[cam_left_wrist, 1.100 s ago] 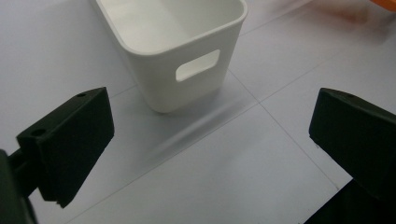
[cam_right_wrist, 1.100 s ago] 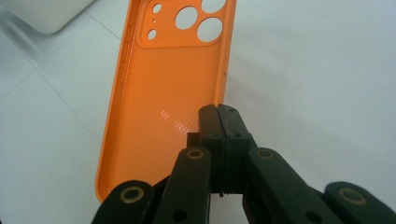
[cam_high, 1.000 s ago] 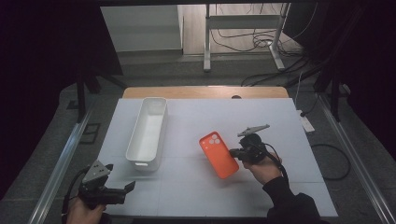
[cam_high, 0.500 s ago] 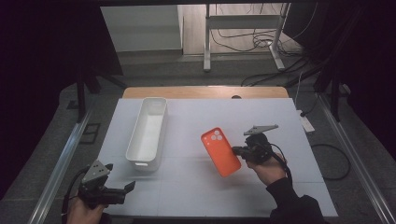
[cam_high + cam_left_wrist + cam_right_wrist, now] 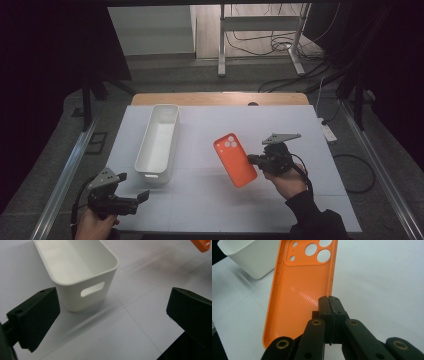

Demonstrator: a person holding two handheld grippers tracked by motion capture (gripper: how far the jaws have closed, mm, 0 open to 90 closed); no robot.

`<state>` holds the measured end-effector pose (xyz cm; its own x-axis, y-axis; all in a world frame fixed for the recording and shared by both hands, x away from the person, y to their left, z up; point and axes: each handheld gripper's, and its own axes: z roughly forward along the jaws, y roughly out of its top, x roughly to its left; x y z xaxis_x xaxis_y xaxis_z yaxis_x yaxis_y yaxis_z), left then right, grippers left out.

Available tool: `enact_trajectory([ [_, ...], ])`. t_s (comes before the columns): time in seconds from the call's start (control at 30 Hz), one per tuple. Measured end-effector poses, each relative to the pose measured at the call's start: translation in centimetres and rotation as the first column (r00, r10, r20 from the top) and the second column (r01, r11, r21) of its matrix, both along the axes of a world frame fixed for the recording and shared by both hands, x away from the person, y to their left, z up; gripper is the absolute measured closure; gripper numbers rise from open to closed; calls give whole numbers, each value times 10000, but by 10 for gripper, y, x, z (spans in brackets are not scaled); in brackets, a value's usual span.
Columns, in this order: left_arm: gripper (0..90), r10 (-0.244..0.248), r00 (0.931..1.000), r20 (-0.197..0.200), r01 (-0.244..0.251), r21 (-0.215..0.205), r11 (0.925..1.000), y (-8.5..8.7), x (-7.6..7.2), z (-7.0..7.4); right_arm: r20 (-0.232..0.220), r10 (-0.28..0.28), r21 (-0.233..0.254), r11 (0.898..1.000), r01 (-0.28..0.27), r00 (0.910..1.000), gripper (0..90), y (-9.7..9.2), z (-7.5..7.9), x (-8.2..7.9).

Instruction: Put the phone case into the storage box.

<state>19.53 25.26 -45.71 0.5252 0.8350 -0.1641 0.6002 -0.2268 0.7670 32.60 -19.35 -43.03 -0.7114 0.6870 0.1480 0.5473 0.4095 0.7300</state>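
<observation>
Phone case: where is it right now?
High view: the orange phone case sits right of the white bin, pinched at its right edge by the right hand-held gripper.

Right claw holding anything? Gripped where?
Yes: the right claw is shut on the orange phone case, pinching its long side edge. The left claw is open, holding nothing.

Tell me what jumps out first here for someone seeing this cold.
The orange phone case stands out: the right gripper is shut on its side edge, holding it right of the table's middle, camera cutouts pointing away from the person. Next is the long white bin on the left of the white table. The left gripper sits open near the bin's front end, holding nothing.
</observation>
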Motion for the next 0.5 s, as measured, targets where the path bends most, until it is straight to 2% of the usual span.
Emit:
enact_trajectory([
  [0.07, 0, -154, 9999, -37, 153, -254, 9996, -4, 3, 3, 28, 25, 80, 10000, -25, 10000, 890, 0, 1, -1],
  [0.2, 0, -374, 9993, -28, 372, -475, 9982, -8, 8, 6, 98, 59, 190, 9998, -61, 9999, 890, 1, 3, -2],
  [0.5, 0, -556, 9984, -132, 543, -818, 9952, -12, 19, 9, 157, 122, 360, 9993, -128, 9998, 890, 2, 6, -3],
])
